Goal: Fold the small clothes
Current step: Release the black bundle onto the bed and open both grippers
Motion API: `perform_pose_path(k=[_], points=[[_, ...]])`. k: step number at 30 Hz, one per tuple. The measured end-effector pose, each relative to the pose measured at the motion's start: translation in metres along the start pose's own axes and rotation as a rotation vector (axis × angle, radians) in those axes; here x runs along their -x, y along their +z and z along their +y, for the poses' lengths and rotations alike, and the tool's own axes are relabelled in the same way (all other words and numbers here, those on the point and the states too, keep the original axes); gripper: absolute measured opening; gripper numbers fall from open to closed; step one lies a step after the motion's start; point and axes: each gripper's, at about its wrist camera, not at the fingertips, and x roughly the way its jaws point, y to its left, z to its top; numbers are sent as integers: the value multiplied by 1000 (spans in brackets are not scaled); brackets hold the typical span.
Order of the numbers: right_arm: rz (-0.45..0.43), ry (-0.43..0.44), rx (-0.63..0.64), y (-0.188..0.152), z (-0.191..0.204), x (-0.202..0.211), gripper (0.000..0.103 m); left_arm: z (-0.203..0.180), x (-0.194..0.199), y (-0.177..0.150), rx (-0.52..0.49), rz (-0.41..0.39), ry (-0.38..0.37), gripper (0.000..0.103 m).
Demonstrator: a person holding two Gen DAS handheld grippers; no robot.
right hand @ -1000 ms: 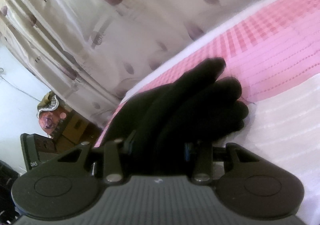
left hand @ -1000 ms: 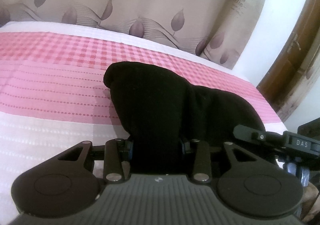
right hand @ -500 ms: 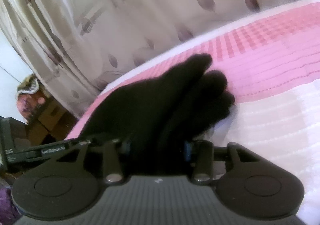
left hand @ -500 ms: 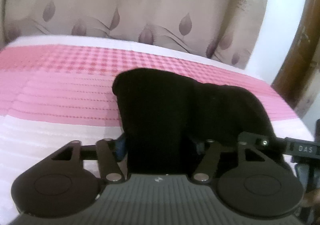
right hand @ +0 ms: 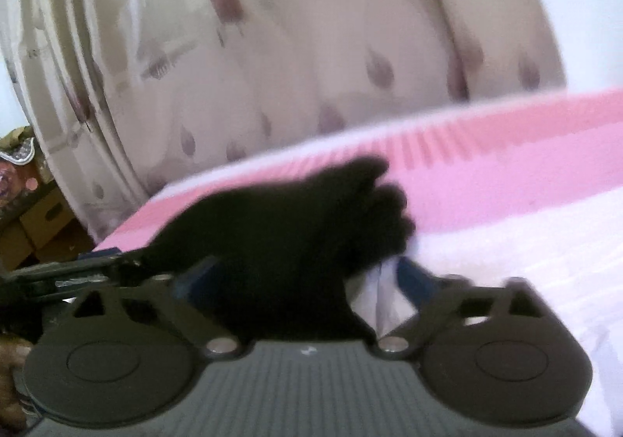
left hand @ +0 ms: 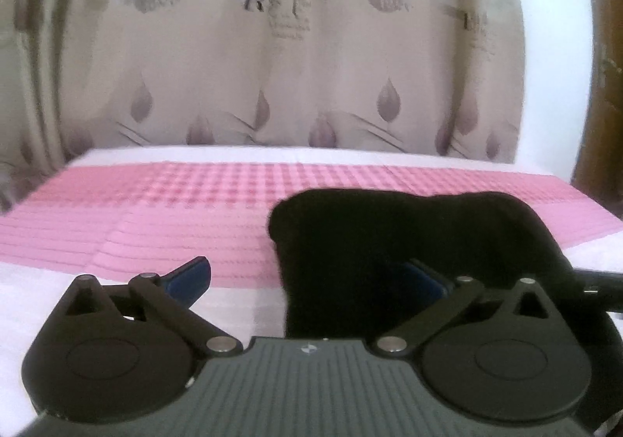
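Observation:
A small black garment (left hand: 389,250) lies bunched on the pink and white bed cover (left hand: 155,211). My left gripper (left hand: 307,277) is open, its blue fingers spread wide; the cloth lies between them and over the right finger. In the right wrist view the same black garment (right hand: 296,234) lies between the spread blue fingers of my right gripper (right hand: 303,277), which is open. The cloth's near edge is hidden behind both gripper bodies. The right gripper's body shows at the right edge of the left wrist view (left hand: 595,281).
A beige curtain with drop patterns (left hand: 272,67) hangs behind the bed. A brown wooden door frame (left hand: 603,67) stands at the right. Cardboard boxes (right hand: 35,219) sit on the floor left of the bed. A white wall (left hand: 545,48) is beside the curtain.
Both grippers have opened and let go of the black garment, which has dropped onto the bed. Both cameras have tilted up toward the curtain.

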Motion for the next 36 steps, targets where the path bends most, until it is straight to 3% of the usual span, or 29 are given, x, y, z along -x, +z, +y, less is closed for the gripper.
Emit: perform_pose_path(k=[4, 10, 12, 15, 17, 23, 36], points=[[-90, -18, 48, -8, 15, 28, 103, 4, 13, 4, 40, -14, 19, 103], [-132, -54, 119, -14, 32, 59, 103, -4, 52, 17, 24, -82, 75, 103], [-149, -55, 142, -12, 37, 68, 103, -9, 70, 21, 36, -143, 100, 103], [-167, -55, 150, -10, 39, 81, 103, -17, 92, 25, 57, -234, 200, 103], [-167, -57, 139, -9, 38, 86, 103, -19, 103, 28, 67, -265, 212, 103], [-160, -64, 136, -11, 39, 94, 103, -20, 115, 40, 59, -226, 87, 103], [-161, -150, 212, -24, 53, 92, 103, -12, 101, 18, 103, -112, 52, 103]])
